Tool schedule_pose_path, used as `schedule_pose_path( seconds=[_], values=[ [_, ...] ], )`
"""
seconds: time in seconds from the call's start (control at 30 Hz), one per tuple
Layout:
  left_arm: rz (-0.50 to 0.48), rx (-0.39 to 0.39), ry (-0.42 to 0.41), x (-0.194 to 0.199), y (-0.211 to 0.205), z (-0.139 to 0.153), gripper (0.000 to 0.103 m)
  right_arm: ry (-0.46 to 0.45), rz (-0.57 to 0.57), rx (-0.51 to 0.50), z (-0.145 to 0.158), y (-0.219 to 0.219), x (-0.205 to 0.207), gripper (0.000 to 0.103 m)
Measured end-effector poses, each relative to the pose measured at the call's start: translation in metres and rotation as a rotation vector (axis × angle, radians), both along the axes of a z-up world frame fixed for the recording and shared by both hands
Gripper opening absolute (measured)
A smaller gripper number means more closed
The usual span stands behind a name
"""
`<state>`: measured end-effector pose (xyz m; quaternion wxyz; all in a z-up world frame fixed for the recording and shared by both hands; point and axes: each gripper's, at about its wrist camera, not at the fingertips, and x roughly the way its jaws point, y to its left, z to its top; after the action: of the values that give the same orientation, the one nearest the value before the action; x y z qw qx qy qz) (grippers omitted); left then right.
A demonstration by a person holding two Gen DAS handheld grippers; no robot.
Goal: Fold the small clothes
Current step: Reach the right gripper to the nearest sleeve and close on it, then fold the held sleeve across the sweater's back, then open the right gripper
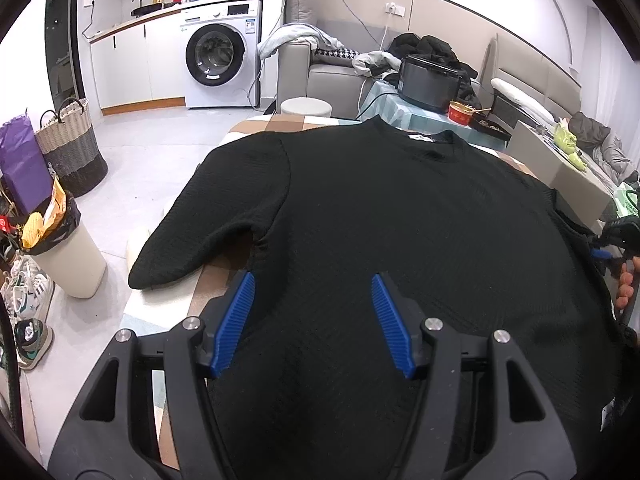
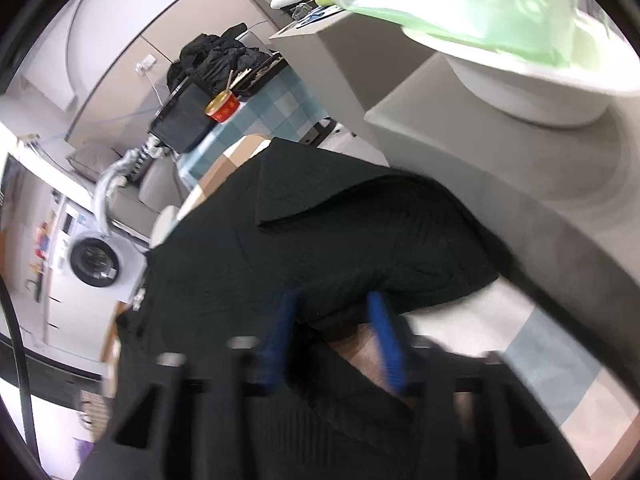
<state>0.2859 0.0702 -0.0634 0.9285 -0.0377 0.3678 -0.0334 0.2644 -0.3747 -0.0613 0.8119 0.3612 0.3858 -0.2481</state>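
Stage: early, no fold done | black sweater (image 1: 400, 216) lay flat across checked table (image 1: 224, 280), left sleeve past its edge | left gripper (image 1: 312, 316) — jaws apart over hem, gripping nothing | right gripper (image 2: 336, 340) — blurred, jaws narrow about sweater's side edge, grip uncertain.

white washing machine (image 1: 221, 65) under a counter (image 1: 132, 24); grey sofa (image 1: 320, 74); pale tiled floor (image 1: 132, 160); woven basket (image 1: 72, 148)

Both wrist views close above sweater (image 1: 400, 220)
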Motion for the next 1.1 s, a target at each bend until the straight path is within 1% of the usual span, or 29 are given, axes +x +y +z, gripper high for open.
schedule_pose_path(
  seconds=[0.03,0.07,0.13,0.2,0.23,0.27,0.3,0.37,0.43,0.47,0.5,0.53,0.57,0.63,0.7,0.73,0.77,0.8,0.83,0.87,0.9,0.97,1.07,1.1],
  values=[
    [0.001,-0.003,0.0,0.0,0.0,-0.001,0.059,0.005,0.021,-0.03,0.002,0.003,0.003,0.01],
    [0.004,-0.007,-0.001,0.0,0.001,-0.001,0.059,0.006,0.041,-0.066,0.006,0.008,0.003,0.008],
    [0.004,-0.018,-0.009,-0.002,0.002,0.001,0.059,0.0,0.085,-0.131,0.015,0.016,0.003,0.007],
    [0.001,-0.026,-0.019,-0.009,0.001,0.004,0.059,-0.019,0.141,-0.218,0.028,0.028,0.005,0.007],
    [-0.001,-0.025,-0.021,-0.01,0.001,0.005,0.059,-0.028,0.166,-0.243,0.033,0.033,0.004,0.007],
    [-0.004,-0.024,-0.022,-0.011,0.0,0.006,0.059,-0.048,0.187,-0.245,0.036,0.035,0.003,0.007],
    [-0.007,-0.023,-0.024,-0.012,-0.001,0.006,0.059,-0.048,0.219,-0.247,0.037,0.037,0.002,0.007],
    [-0.012,-0.025,-0.03,-0.014,0.0,0.007,0.059,-0.052,0.246,-0.212,0.035,0.037,0.0,0.007],
    [-0.012,-0.025,-0.029,-0.015,0.0,0.007,0.059,-0.021,0.231,-0.168,0.026,0.032,-0.001,0.009],
    [-0.013,-0.028,-0.03,-0.015,0.0,0.007,0.059,0.003,0.212,-0.126,0.017,0.026,-0.004,0.01],
    [-0.014,-0.027,-0.029,-0.016,0.0,0.007,0.059,0.026,0.199,-0.112,0.012,0.023,-0.006,0.012],
    [-0.015,-0.025,-0.028,-0.018,0.0,0.007,0.059,0.053,0.187,-0.112,0.009,0.021,-0.01,0.012],
    [-0.016,-0.02,-0.027,-0.019,-0.001,0.007,0.059,0.072,0.186,-0.135,0.009,0.021,-0.013,0.012],
    [-0.016,-0.012,-0.021,-0.019,-0.002,0.006,0.059,0.078,0.207,-0.206,0.016,0.025,-0.017,0.013],
    [-0.013,-0.009,-0.013,-0.017,-0.003,0.005,0.059,0.066,0.252,-0.284,0.029,0.033,-0.015,0.017],
    [-0.013,-0.009,-0.011,-0.015,-0.005,0.005,0.059,0.065,0.274,-0.317,0.035,0.035,-0.013,0.027],
    [-0.014,-0.01,-0.009,-0.014,-0.006,0.005,0.06,0.065,0.302,-0.352,0.041,0.036,-0.006,0.04],
    [-0.015,-0.011,-0.007,-0.012,-0.007,0.005,0.06,0.065,0.332,-0.39,0.046,0.037,0.003,0.045],
    [-0.017,-0.011,-0.006,-0.011,-0.009,0.005,0.062,0.076,0.362,-0.431,0.05,0.038,0.013,0.046],
    [-0.018,-0.012,-0.006,-0.01,-0.011,0.005,0.066,0.096,0.393,-0.475,0.052,0.038,0.026,0.049],
    [-0.016,-0.013,-0.008,-0.009,-0.012,0.006,0.069,0.141,0.425,-0.51,0.052,0.038,0.038,0.05],
    [-0.003,-0.013,-0.009,-0.006,-0.014,0.007,0.082,0.231,0.462,-0.538,0.042,0.032,0.062,0.051],
    [0.019,-0.026,0.003,-0.001,-0.013,0.004,0.086,0.337,0.473,-0.572,0.028,0.025,0.08,0.051],
    [0.028,-0.034,0.015,0.002,-0.012,0.002,0.086,0.356,0.488,-0.592,0.023,0.024,0.083,0.051]
  ],
)
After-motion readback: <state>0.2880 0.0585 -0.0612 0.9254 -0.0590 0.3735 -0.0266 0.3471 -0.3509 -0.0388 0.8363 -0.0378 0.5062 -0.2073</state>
